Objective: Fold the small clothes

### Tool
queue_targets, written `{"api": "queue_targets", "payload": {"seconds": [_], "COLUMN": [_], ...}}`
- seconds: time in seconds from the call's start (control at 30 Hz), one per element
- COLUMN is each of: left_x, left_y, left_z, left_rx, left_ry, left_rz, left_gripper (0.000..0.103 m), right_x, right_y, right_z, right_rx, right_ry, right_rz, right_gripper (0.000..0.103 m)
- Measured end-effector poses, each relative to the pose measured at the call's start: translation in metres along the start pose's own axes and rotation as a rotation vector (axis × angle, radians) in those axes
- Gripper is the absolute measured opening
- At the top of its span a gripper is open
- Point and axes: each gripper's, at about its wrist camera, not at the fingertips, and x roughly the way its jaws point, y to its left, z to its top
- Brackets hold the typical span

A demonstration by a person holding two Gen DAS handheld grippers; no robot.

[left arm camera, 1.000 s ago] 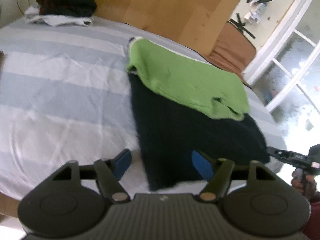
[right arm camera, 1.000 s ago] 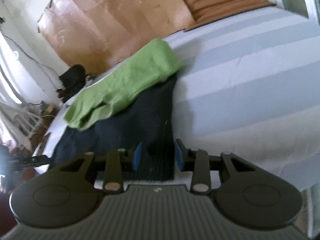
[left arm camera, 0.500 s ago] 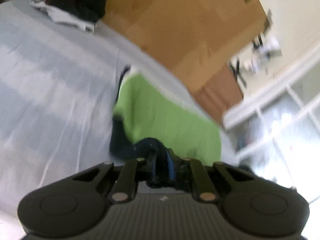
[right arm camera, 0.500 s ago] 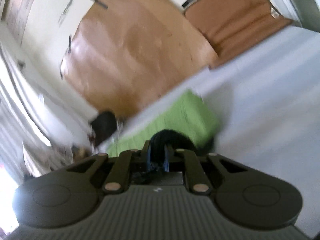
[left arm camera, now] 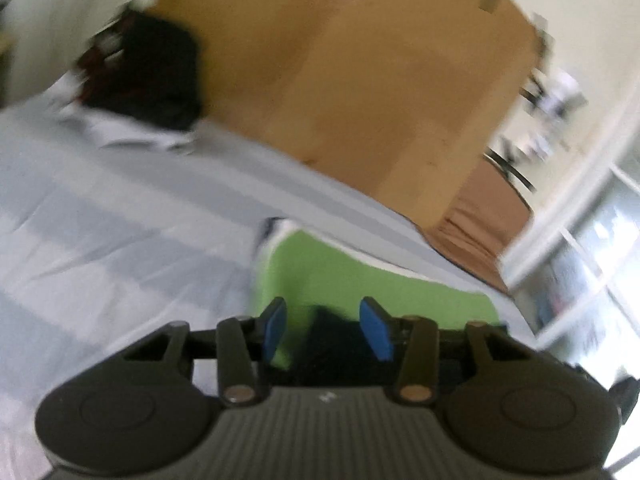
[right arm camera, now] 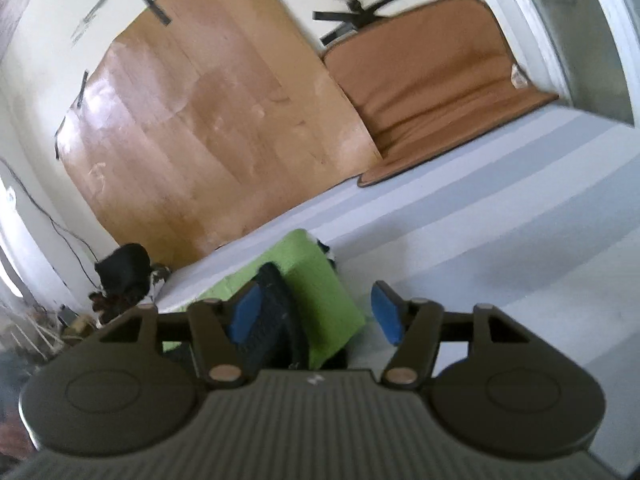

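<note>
A green knit garment (left arm camera: 360, 280) lies on the striped bed, over a black garment whose edge (left arm camera: 332, 340) now rests folded up onto the green. My left gripper (left arm camera: 326, 330) is open, its blue pads either side of the black edge, not touching it. In the right wrist view the green garment (right arm camera: 316, 288) shows with the black fold (right arm camera: 276, 316) lying on it. My right gripper (right arm camera: 318, 318) is open; the black fold sits by its left pad.
The bed has a pale blue and white striped sheet (left arm camera: 120, 240). A dark pile of clothes (left arm camera: 148, 72) sits at the far corner. A wooden board (right arm camera: 208, 120) and a brown cushion (right arm camera: 432, 88) lean against the wall behind. A window (left arm camera: 592, 264) is at right.
Both grippers were shut on the black garment's near edge, carried it up over the green garment, and have now opened and let it go.
</note>
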Motion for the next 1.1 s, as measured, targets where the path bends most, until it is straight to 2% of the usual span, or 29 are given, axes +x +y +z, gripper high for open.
{"api": "queue_targets", "payload": {"seconds": [0.07,0.13,0.2,0.27,0.3,0.33,0.37,0.4,0.43,0.5,0.57,0.63,0.7,0.77,0.87,0.97,1.1], "left_x": [0.009,0.026,0.041,0.064,0.076,0.088,0.096,0.098,0.098,0.101,0.101,0.099,0.096,0.104,0.120,0.122,0.125], "left_y": [-0.020,-0.041,-0.054,-0.060,-0.061,-0.060,-0.057,-0.057,-0.056,-0.060,-0.064,-0.064,-0.060,-0.061,-0.062,-0.070,-0.082], "left_z": [0.000,-0.004,-0.014,-0.026,-0.031,-0.037,-0.041,-0.042,-0.041,-0.037,-0.033,-0.025,-0.018,-0.012,-0.014,-0.017,-0.024], "left_rx": [0.081,0.155,0.194,0.213,0.222,0.239,0.264,0.288,0.284,0.261,0.252,0.211,0.188,0.169,0.174,0.220,0.274], "left_ry": [0.006,0.036,0.085,0.152,0.179,0.197,0.194,0.159,0.159,0.181,0.196,0.188,0.170,0.176,0.215,0.198,0.178], "left_rz": [-0.057,-0.112,-0.145,-0.166,-0.144,-0.099,-0.057,-0.047,-0.045,-0.035,-0.020,-0.037,-0.054,-0.034,0.046,0.093,0.152], "left_gripper": [0.041,0.040,0.039,0.039,0.039,0.038,0.030,0.028,0.028,0.028,0.031,0.034,0.038,0.041,0.043,0.045,0.048], "right_x": [0.005,0.011,0.025,0.045,0.056,0.064,0.062,0.058,0.054,0.041,0.026,0.014,0.009,0.012,0.023,0.033,0.035], "right_y": [0.021,0.047,0.063,0.063,0.058,0.050,0.039,0.029,0.023,0.018,0.015,0.004,-0.009,-0.022,-0.031,-0.028,-0.017], "right_z": [-0.005,-0.011,-0.016,-0.022,-0.026,-0.028,-0.029,-0.026,-0.022,-0.019,-0.014,-0.007,-0.001,0.001,-0.003,-0.012,-0.014], "right_rx": [-0.078,-0.191,-0.262,-0.265,-0.269,-0.278,-0.269,-0.221,-0.179,-0.174,-0.166,-0.106,-0.024,0.061,0.143,0.149,0.124], "right_ry": [0.006,0.021,0.064,0.136,0.177,0.197,0.174,0.168,0.167,0.149,0.113,0.057,0.021,0.034,0.094,0.139,0.134], "right_rz": [0.040,0.090,0.130,0.134,0.086,0.023,0.006,0.014,0.013,0.007,0.005,-0.016,-0.053,-0.061,-0.044,-0.050,-0.042], "right_gripper": [0.060,0.048,0.047,0.045,0.039,0.024,0.024,0.023,0.024,0.027,0.036,0.054,0.059,0.059,0.060,0.064,0.066]}}
